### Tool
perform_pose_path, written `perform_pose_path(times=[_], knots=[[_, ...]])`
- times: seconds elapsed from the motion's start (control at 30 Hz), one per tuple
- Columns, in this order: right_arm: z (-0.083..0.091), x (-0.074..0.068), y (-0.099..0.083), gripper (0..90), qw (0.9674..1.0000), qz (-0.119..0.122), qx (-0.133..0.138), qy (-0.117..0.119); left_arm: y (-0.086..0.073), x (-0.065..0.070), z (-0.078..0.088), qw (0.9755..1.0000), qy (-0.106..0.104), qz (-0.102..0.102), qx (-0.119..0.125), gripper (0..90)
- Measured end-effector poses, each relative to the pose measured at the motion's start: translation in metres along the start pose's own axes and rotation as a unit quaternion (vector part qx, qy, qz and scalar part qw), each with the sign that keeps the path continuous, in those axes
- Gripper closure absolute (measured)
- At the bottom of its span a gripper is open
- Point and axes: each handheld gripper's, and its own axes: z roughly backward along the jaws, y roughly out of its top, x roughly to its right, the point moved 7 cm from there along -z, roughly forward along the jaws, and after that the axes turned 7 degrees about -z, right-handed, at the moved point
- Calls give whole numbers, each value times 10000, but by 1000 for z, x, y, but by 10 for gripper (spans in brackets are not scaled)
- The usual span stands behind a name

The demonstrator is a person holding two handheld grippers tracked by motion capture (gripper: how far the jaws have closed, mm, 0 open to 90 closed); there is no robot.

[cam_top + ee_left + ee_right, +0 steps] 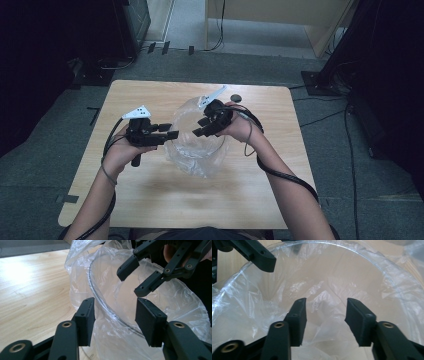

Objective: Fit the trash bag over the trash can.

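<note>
Room: grey carpet floor (pixel 45 175), dark gear at both sides, pale wood furniture (pixel 280 15) past the table's far edge.
Table: light wood table (pixel 150 200), rounded corners; small dark round spot (pixel 235 97) near far edge, right of centre.
Bag: clear plastic bag (pixel 186 112) lining a clear round bowl, sits abt mid-table, a bit toward the far edge; film is crinkled, drapes over the rim and spills onto the table on the near side.
Bowl: clear bowl (pixel 100 300) w/ thin rim; rim shows thru the film in the left claw view; in the right claw view it arcs across the top.
Arms: person's forearms come in from the near edge, one each side of the bowl; black cables trail along both.
Left claw: left claw (pixel 170 135) at the bowl's left rim, pointing level toward the bowl. Jaws apart, released; rim and bag film lie in the gap betw. the pads (pixel 147 322), pads not pressing.
Right claw: right claw (pixel 201 127) at the bowl's far-right rim, tilted down into the opening. Jaws apart, released, nothing gripped; lined inside of the bowl lies beyond its pads (pixel 298 320).
Plates: grey three-cornered plate tops each claw.
</note>
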Motion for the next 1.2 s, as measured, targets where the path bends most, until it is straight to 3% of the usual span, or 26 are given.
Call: perform_pose_path(times=[0.37, 0.7, 0.8, 0.87, 0.97, 1.2], knots=[[4, -3, -6, 344, 9997, 224, -53, 65, 6, 2, 4, 9998, 79, -178, 3, 428], [18, -4, -13, 297, 9999, 74, 72, 131, 11, 7, 13, 9993, 75, -346, -133, 396], [21, -4, -15, 293, 9998, 47, 115, 125, 12, 8, 14, 9994, 37, -302, -158, 392], [26, -2, -18, 283, 9998, 58, 180, 87, 14, 13, 16, 9997, -173, -72, -178, 379], [30, -3, -21, 269, 9996, 50, 260, 82, 15, 15, 18, 9994, -139, -191, -248, 373], [40, -4, -27, 260, 9993, 18, 369, 62, 14, 16, 20, 9991, -88, -241, -343, 366]])
